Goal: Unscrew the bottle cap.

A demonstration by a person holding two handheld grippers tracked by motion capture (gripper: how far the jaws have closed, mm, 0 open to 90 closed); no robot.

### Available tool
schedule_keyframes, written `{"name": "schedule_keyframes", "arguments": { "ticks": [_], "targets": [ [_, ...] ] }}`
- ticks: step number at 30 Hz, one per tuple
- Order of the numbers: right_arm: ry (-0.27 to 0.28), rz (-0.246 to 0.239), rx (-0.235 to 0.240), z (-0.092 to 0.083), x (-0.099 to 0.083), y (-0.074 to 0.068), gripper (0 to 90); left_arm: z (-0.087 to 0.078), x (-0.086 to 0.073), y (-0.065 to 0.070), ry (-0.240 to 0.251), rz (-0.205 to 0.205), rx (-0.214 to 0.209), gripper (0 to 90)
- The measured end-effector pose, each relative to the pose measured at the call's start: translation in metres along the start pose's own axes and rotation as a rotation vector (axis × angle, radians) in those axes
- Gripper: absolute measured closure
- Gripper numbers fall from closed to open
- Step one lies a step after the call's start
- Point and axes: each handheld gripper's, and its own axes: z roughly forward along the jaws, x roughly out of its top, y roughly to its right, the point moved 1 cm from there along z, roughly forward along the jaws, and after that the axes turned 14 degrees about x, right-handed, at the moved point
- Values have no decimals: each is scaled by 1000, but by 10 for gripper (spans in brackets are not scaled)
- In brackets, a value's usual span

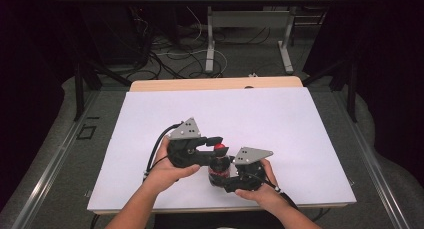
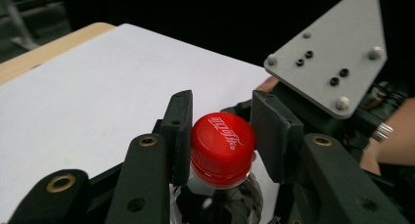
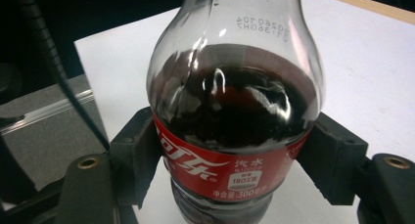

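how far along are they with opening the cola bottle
Done: the right gripper is clamped on the cola bottle, upright on the white table. In hand: the left gripper is shut on the red cap. Left: the cap is still on, so unscrewing remains.

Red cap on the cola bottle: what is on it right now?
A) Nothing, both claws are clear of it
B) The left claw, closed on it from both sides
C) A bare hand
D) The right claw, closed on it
B: the left claw has its pads pressed on either side of the red cap, while the right claw clamps the cola bottle at its label.
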Motion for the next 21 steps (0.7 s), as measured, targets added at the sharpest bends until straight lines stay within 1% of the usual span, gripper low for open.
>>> {"name": "schedule_keyframes", "arguments": {
  "ticks": [1,2,3,4,5,6,7,8,10,11,12,13,14,15,16,17,18,19,20,21],
  "targets": [
    [2,0,-14,0,0,1,293,0,0,0,0,0,0,618],
    [2,0,-14,0,0,1,293,1,0,3,0,1,22,618],
    [-8,17,-20,-2,0,1,294,3,0,10,14,-12,89,618],
    [4,26,-36,-1,0,2,293,4,1,15,20,-22,121,618],
    [4,28,-49,-2,0,2,293,5,1,19,18,-32,159,619],
    [5,28,-53,-2,0,3,294,7,0,24,23,-49,202,619],
    [7,40,-68,-2,0,3,293,8,0,29,27,-63,244,619],
    [-5,40,-75,-2,-1,4,294,10,0,33,29,-85,291,619],
    [6,44,-94,-2,-1,5,293,14,-1,41,43,-107,350,618],
    [6,44,-94,-2,-1,5,293,14,-1,41,43,-107,350,618],
    [18,59,-95,-2,-2,6,293,17,0,44,54,-115,378,617],
    [1,73,-90,-4,-2,7,293,18,0,44,61,-123,378,615],
    [18,65,-95,-4,-2,8,293,18,0,44,61,-123,378,612],
    [13,54,-96,-5,-2,9,293,18,0,43,69,-133,375,603],
    [20,59,-96,-5,-2,8,293,18,0,42,73,-135,365,562],
    [9,59,-91,-7,-1,8,293,17,0,41,77,-133,341,524],
    [22,56,-87,-7,-1,8,293,15,1,40,81,-129,322,498],
    [25,50,-80,-7,-1,9,293,11,2,35,85,-110,287,478],
    [33,52,-74,-7,-1,8,293,8,3,31,84,-98,260,463],
    [28,46,-63,-8,0,8,293,5,4,27,87,-86,222,451]
  ]
}}
